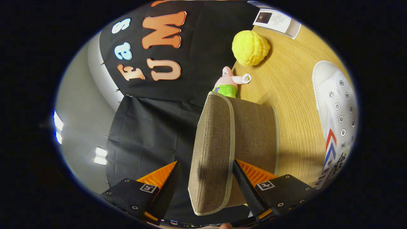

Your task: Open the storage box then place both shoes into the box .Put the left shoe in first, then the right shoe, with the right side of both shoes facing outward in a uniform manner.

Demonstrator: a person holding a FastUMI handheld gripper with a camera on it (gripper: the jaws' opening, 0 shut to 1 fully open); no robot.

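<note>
Our tongs straddle the storage box's lid, spread, not pinching; box unopened, white shoe at three o'clock waits on the tabletop.

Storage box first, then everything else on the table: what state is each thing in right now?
Storage box: lid on, between the fingers.
Gripper: open around the lid, one finger touching its rim, the other apart.
White shoe: on the table beside the box, not yet inside.
Yellow ball: resting on the table.
Plush toy: lying behind the box.
</note>
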